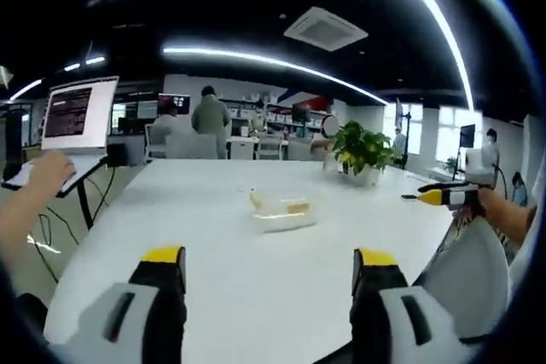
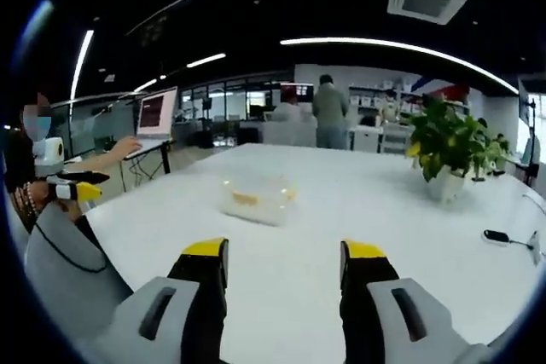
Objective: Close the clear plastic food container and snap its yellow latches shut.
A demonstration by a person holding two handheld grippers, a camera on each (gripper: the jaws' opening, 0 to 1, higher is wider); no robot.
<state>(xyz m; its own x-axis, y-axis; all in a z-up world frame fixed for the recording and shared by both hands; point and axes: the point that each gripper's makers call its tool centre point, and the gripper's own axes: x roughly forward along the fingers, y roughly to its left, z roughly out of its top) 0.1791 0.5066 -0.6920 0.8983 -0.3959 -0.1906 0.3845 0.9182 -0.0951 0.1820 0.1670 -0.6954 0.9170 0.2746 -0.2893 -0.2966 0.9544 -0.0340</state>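
White table (image 1: 213,236) | container (image 1: 281,210) ahead of left gripper (image 1: 269,268), well apart | gripper spread, empty

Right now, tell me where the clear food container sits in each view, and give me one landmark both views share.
Left gripper view: the clear food container lies on the white table, just right of centre, above the gap between the open jaws.
Right gripper view: it lies slightly left of centre, above the left jaw.
Shared landmark: the potted plant at the table's far side, to the right of the container in both views.
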